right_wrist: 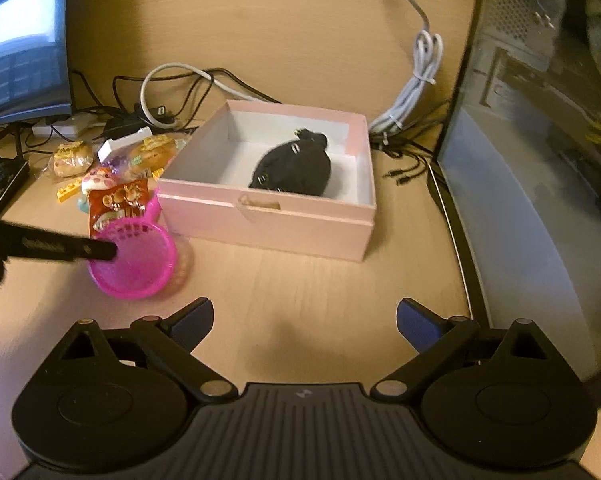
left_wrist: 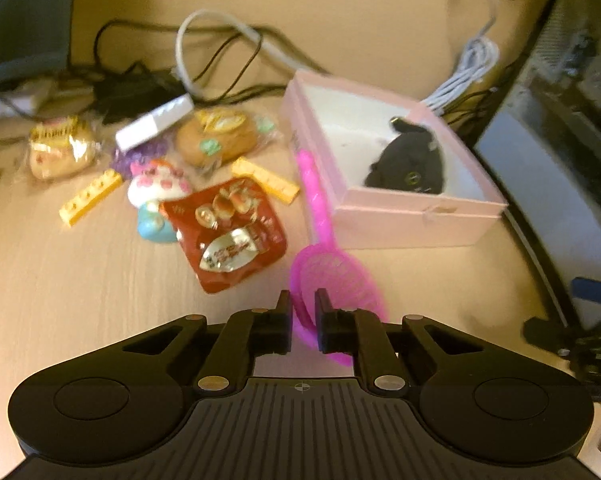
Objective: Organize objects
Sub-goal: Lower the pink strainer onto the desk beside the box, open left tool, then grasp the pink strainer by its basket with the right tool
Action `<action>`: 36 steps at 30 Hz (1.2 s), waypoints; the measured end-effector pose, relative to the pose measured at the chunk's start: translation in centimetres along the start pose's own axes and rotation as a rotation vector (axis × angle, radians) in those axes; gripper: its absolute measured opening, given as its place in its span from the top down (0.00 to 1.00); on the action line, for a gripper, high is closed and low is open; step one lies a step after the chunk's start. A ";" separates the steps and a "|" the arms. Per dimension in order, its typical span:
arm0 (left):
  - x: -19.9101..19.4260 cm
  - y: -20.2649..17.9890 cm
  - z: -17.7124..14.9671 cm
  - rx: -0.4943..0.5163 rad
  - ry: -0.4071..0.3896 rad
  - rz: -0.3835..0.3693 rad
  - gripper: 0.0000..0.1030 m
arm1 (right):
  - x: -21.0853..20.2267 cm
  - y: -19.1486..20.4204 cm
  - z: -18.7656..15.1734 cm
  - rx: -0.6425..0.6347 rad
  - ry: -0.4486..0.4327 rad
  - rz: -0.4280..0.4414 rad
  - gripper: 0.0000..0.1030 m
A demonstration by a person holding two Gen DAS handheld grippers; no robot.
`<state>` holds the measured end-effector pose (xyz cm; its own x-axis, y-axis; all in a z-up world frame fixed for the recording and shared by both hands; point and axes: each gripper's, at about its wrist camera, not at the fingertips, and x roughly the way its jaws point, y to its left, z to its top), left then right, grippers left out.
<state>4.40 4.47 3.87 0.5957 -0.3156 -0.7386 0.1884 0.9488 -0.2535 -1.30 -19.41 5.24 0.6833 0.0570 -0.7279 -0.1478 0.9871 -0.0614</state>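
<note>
Pink scoop (left_wrist: pixel 332 276) sits clamped by its rim in the left tongs (left_wrist: pixel 302 312), likely bound for the box (left_wrist: pixel 400 224) just beyond them, while the right tongs (right_wrist: pixel 305 320) gape empty nearer that box.

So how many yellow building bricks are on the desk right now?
2. One yellow brick lies left of the pink-and-white toy; the other yellow brick lies right of it, between the red snack pouch and the pink scoop. More may hide under the pile.

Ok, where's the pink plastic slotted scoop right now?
The pink plastic slotted scoop lies left of the pink box, beside the red snack packet, its rim pinched by the left gripper.
</note>
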 end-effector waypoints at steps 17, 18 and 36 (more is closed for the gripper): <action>-7.9 -3.3 4.1 0.119 -0.185 -0.069 0.92 | -0.8 -0.9 -2.8 0.047 0.019 0.013 0.04; -7.9 -3.6 4.2 0.127 -0.183 -0.070 0.92 | -0.8 -1.1 -2.9 0.055 0.019 0.010 0.04; -8.2 5.4 0.9 -0.087 -0.114 0.127 0.88 | -0.4 4.9 -0.8 -0.008 -0.016 0.159 0.00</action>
<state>1.21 12.18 9.09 0.6959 -0.1849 -0.6939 0.0406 0.9749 -0.2191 -2.90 -14.77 4.68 0.6624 0.2146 -0.7178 -0.2603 0.9643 0.0482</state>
